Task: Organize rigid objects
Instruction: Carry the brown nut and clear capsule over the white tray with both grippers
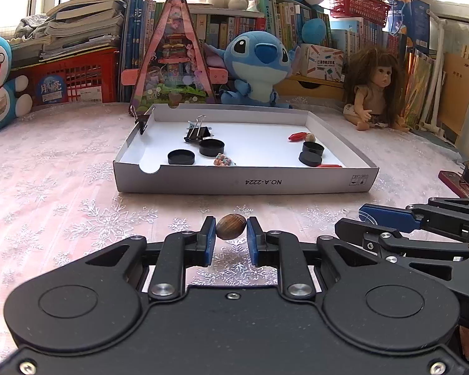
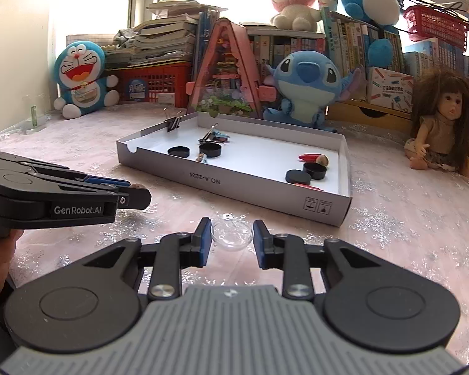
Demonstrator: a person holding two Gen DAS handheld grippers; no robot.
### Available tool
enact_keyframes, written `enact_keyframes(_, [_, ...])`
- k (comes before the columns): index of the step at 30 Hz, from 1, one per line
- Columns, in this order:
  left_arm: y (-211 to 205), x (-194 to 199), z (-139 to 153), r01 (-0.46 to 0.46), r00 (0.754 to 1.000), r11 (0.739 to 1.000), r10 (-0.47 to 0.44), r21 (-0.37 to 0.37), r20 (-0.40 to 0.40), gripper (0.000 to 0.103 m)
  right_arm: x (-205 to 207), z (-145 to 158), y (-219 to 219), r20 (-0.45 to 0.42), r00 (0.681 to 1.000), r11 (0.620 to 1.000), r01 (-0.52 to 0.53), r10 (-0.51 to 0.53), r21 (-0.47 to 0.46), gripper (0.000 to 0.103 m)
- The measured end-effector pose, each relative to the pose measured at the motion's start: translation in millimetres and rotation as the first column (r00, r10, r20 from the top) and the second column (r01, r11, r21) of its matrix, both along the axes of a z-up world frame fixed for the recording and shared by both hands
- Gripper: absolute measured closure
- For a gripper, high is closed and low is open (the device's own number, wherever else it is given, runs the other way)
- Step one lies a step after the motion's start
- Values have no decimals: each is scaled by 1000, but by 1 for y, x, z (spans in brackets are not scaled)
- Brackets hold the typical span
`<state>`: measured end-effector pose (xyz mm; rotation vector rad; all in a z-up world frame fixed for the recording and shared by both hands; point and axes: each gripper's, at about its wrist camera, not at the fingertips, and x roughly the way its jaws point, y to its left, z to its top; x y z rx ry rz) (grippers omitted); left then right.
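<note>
My left gripper [image 1: 231, 230] is shut on a brown nut [image 1: 231, 227], held just above the tablecloth in front of the white cardboard tray [image 1: 244, 182]. The tray holds black round lids [image 1: 180, 157], black binder clips [image 1: 198, 132], red pieces [image 1: 297, 136], another nut [image 1: 310, 137] and a small colourful object [image 1: 223, 159]. My right gripper [image 2: 231, 234] has its jaws around a clear round dish [image 2: 232, 235] that rests on the table; the pads sit at its sides. The left gripper also shows in the right wrist view [image 2: 134, 192], to the left of the dish.
Plush toys [image 1: 256, 65], a doll [image 1: 372, 90], a pink triangular toy house [image 1: 173, 62], books and red crates [image 1: 72, 78] line the back of the table. A dark red object [image 1: 456, 182] lies at the right edge. The snowflake tablecloth [image 1: 62, 218] covers the table.
</note>
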<state>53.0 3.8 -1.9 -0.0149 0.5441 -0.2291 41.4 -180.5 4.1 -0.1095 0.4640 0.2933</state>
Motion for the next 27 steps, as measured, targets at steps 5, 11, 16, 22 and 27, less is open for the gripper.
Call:
enact_keyframes(5, [-3,1,1,6,1000,1000,-6,0,4,83,1,0,-2,1,1000,1000,14,-14,4,69])
enact_keyframes(11, [-5,2,2,9,1000,1000,-9,-1,6,83,4,2,-4,2,1000,999,30,-30,11,69])
enact_keyframes(16, [-6,5,5,8,1000,1000,-8,1,12,83,7,4,-6,1,999,999,44,-44,22,69])
enact_keyframes(22, [-7,13,14,2,999,1000,-2,-2,33,83,12,8,-10,9,998,998,63,-63,29,69])
enact_keyframes(27, [-6,20,19,1,999,1000,-1,-8,39,83,17,11,-12,13,997,996,78,-79,35,69])
